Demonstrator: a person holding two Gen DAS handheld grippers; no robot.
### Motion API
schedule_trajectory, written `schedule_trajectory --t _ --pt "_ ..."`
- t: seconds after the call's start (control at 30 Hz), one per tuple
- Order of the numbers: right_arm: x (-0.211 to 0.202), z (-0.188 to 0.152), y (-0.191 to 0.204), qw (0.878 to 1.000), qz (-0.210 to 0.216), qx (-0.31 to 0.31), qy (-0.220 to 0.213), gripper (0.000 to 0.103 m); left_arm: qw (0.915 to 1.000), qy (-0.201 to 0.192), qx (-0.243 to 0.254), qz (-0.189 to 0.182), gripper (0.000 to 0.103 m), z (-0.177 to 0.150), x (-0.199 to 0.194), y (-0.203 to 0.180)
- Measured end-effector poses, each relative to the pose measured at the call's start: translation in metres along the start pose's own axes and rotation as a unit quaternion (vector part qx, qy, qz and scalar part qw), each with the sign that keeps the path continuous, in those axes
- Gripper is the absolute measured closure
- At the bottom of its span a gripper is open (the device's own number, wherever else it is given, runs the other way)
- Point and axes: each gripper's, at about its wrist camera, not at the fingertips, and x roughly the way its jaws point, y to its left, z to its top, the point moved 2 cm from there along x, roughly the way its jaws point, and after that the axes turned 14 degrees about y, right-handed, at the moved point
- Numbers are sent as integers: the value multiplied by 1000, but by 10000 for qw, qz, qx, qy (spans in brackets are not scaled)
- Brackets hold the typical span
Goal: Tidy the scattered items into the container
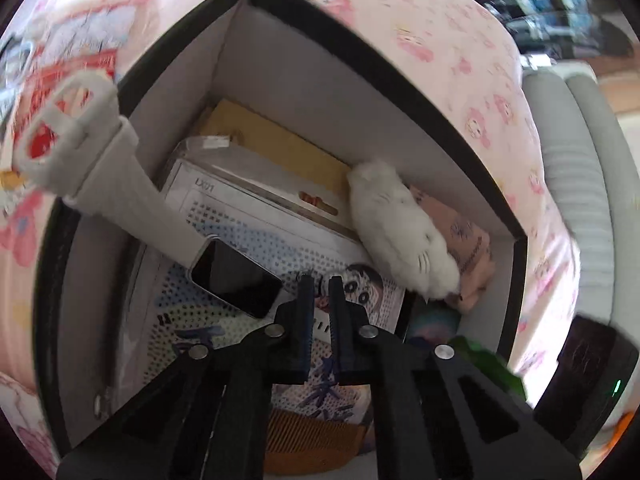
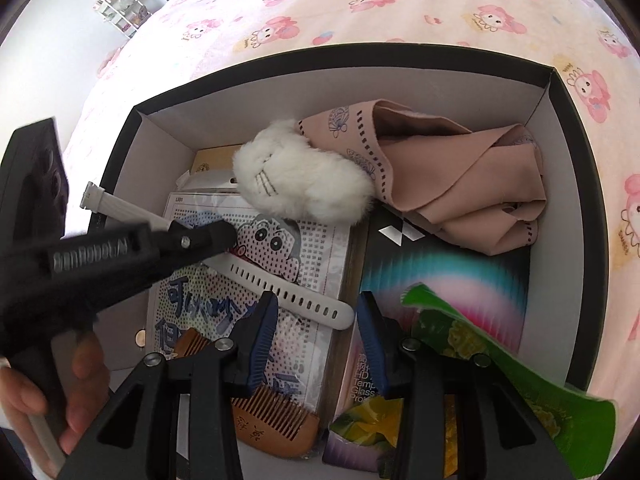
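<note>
A black box [image 1: 384,60] [image 2: 320,58] with white inner walls stands on the pink cartoon bedsheet. A white-strapped watch [image 1: 236,276] [image 2: 296,296] lies inside on a cartoon card [image 2: 272,256], its buckle end leaning over the left wall. My left gripper [image 1: 322,284] [image 2: 230,236] hovers just right of the watch face, shut with nothing between its fingers. My right gripper [image 2: 316,320] hangs open over the box's near side, its fingers empty. A blurred green packet [image 2: 520,384] [image 1: 488,364] sits under its right finger.
Inside the box lie a white fluffy toy [image 2: 300,184] [image 1: 400,236], a folded pink cloth [image 2: 460,184], a wooden comb [image 2: 272,420] and a black rainbow-printed pack [image 2: 440,272]. A hand [image 2: 40,400] grips the left tool. White shelves [image 2: 120,8] stand far left.
</note>
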Motion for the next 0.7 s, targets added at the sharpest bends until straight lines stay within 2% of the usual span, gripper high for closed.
schedule_trajectory --t 0.07,0.13,0.17,0.2,0.27,0.3,0.37,0.47,0.63,0.7 --pt "-3 -2 -6 10000 35 38 -11 66 9999 -56 112 25 97 -10 -10 -4" --pt "-6 -4 -6 9999 133 13 -37 66 9996 -87 182 213 94 -18 -18 -7" --pt "-8 -4 -4 9998 187 -43 -57 66 9992 -52 204 349 84 -20 -20 -8" --pt "-9 -4 -2 9996 233 -109 -66 66 9990 13 212 402 68 -20 -20 -8" --pt "-7 -4 2 9996 198 -188 -28 66 9994 159 107 288 56 -15 -17 -5" --pt "-5 -3 3 9997 153 -205 11 66 9994 210 29 280 55 -14 -14 -3" --pt "-1 -5 9 9997 76 -221 73 66 9991 241 -125 318 55 -7 -7 1" --pt "-1 -5 5 9997 128 -214 49 66 9997 35 -222 22 56 1 -4 2" --pt "-4 -2 4 9993 314 -184 -64 66 9954 -60 -585 -750 76 14 2 10" --pt "-4 1 4 9993 329 -173 -74 66 9939 -51 -679 -869 92 18 5 13"
